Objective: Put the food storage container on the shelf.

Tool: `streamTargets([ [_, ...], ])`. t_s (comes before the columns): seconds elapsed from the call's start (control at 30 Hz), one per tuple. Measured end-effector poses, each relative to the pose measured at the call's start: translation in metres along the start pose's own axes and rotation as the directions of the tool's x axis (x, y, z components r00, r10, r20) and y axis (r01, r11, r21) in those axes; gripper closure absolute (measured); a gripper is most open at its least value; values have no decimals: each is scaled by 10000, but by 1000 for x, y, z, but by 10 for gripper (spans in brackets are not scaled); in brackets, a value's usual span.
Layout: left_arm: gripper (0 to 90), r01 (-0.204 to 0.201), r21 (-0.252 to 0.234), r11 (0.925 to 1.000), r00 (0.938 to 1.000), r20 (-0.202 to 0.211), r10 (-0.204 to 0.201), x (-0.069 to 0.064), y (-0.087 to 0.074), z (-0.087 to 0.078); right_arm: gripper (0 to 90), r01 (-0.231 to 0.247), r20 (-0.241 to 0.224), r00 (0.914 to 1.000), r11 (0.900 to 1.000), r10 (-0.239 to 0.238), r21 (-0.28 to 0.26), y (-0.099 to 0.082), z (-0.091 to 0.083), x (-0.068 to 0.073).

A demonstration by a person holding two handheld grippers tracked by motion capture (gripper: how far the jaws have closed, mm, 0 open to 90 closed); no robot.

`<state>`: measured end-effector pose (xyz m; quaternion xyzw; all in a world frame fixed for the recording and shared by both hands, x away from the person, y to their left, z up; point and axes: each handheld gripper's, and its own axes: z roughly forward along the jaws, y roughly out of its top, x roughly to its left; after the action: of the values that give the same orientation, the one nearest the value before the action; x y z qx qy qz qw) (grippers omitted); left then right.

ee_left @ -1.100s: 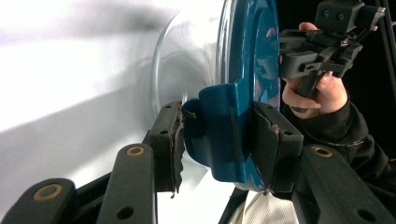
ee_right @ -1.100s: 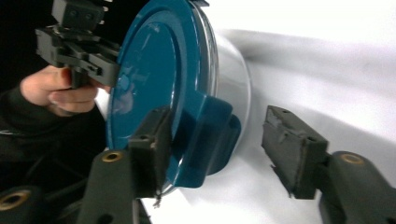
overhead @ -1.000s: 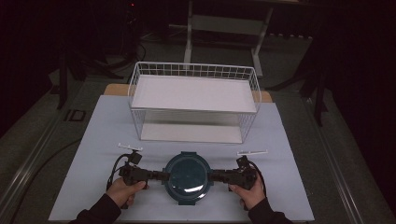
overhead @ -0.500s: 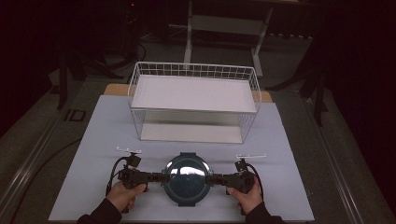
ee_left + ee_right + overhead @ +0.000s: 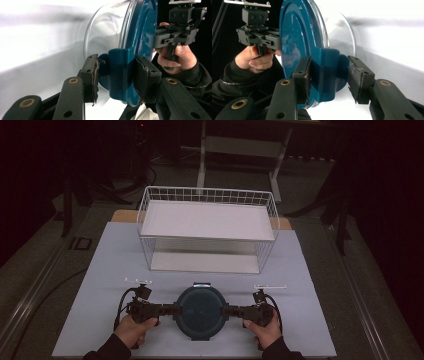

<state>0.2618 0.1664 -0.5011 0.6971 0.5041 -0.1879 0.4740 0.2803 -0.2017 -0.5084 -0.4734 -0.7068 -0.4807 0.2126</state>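
A round glass container with a teal lid [image 5: 201,310] hangs between my two grippers just above the white table top [image 5: 105,270], lid face toward the high view. My left gripper [image 5: 169,310] is shut on the lid's left side tab [image 5: 120,72], both pads pressed on it. My right gripper [image 5: 233,310] has its jaws on the opposite tab [image 5: 324,72]; they have just been closing and now clamp it. The clear bowl [image 5: 105,32] points away toward the table. Each gripper view shows the other hand and gripper beyond the lid.
A white wire basket [image 5: 207,195] stands at the back of the table with a white board lying across its top. Bare white table surface lies between the basket and the container. Dark floor and stand legs surround the table.
The container has tipped between the grippers: half a second ago its shiny glass faced the camera, now the flat teal lid does. Both hands stay at its sides.
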Motion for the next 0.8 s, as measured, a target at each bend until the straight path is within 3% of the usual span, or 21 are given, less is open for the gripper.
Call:
streamTargets([
  [0.37, 571, -569, -455, 9973, 9984, 12, 570, -9, 21, -1, 561, 570, 182, 9983, 9972, -561, -490, 21, -12, 9],
  [0.8, 573, -1245, -904, 9881, 9922, -115, 1239, -13, 57, 10, 561, 1200, 366, 9925, 9880, -1169, -971, 51, -24, 2],
])
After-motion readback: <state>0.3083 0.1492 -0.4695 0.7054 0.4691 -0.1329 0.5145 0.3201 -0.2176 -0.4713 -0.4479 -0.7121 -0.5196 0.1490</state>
